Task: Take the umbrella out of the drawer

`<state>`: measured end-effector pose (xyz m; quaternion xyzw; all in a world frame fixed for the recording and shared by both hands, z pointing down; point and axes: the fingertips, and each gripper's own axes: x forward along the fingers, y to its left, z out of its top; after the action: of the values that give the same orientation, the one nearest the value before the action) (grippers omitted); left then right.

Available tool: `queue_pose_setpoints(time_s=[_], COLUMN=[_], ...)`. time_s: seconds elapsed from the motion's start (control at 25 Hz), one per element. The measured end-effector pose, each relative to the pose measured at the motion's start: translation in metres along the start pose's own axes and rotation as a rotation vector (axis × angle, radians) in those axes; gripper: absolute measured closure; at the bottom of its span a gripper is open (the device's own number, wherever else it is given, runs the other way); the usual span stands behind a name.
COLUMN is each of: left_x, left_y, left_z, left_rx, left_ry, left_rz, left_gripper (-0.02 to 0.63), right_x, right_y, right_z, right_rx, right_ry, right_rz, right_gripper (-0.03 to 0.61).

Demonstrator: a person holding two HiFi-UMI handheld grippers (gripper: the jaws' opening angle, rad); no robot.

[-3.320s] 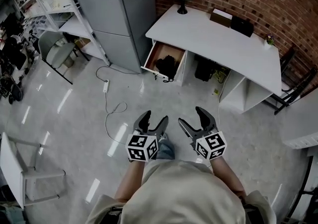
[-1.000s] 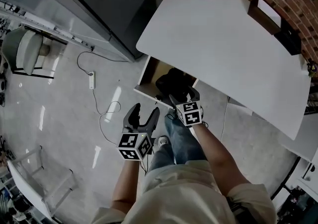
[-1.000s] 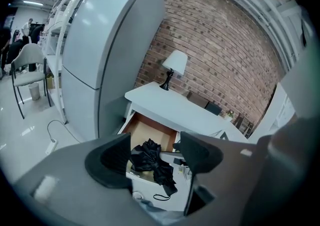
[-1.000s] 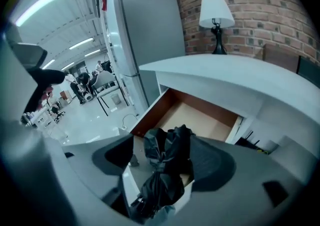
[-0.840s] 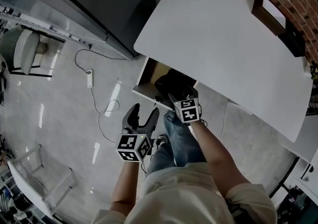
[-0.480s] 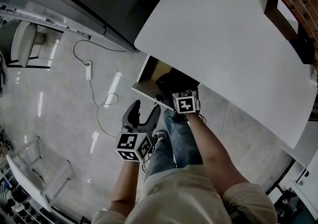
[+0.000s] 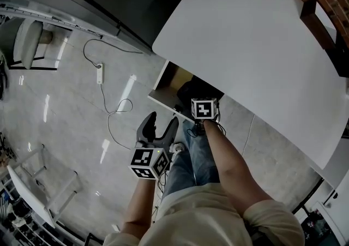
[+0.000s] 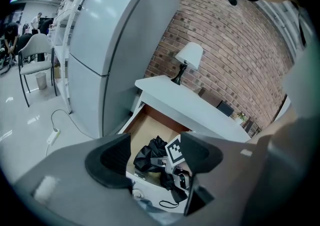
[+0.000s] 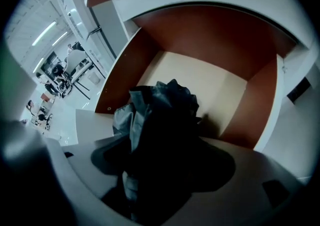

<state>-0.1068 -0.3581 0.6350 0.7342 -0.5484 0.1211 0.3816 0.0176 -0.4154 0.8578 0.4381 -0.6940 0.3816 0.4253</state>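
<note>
The black folded umbrella (image 9: 160, 115) lies crumpled in the open wooden drawer (image 9: 215, 89) under the white desk (image 7: 256, 48). My right gripper (image 9: 160, 162) reaches into the drawer. Its jaws stand wide on either side of the umbrella's near end, open, with the fabric filling the gap. In the head view only its marker cube shows over the right gripper (image 7: 199, 99) and the umbrella (image 7: 192, 88). My left gripper (image 7: 162, 122) hangs open and empty in front of the drawer (image 7: 166, 84). In the left gripper view the left gripper (image 8: 155, 157) frames the umbrella (image 8: 150, 151).
A grey cabinet (image 8: 110, 34) stands left of the desk. A power strip and cable (image 7: 101, 73) trail over the floor. On the desk stand a lamp (image 8: 187, 59) and dark boxes (image 7: 316, 18). A chair (image 7: 27, 40) is far left. The person's legs (image 7: 191, 157) are below the drawer.
My right gripper has gone forward and down into the drawer, over the umbrella. The left gripper has stayed open in front of the drawer. The view has drawn closer to the desk.
</note>
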Motion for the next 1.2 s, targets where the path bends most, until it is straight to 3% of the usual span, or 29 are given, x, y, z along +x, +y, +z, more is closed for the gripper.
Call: queue_pose_setpoints(time_s=[0.16, 0.36, 0.76, 1.2], left_x=[-0.003, -0.013, -0.057, -0.137], left_y=[0.003, 0.006, -0.005, -0.037], left_z=[-0.005, -0.008, -0.01, -0.024], left_rx=[-0.004, -0.01, 0.035, 0.089], left_ry=[0.003, -0.007, -0.056, -0.108], left_rz=[0.005, 0.014, -0.004, -0.042], left_gripper=[0.316, 0.316, 0.316, 0.316], right_x=[0.003, -0.002, -0.067, -0.195], right_y=[-0.001, -0.004, 0.005, 0.049], right_z=[-0.002, -0.002, -0.006, -0.014], right_rx=[0.004, 0.029, 0.013, -0.017], right_ry=[0.044, 0.039, -0.114, -0.346], right_rz=[0.008, -0.013, -0.017, 0.033], right_gripper=[0.243, 0.323, 0.347, 0.348])
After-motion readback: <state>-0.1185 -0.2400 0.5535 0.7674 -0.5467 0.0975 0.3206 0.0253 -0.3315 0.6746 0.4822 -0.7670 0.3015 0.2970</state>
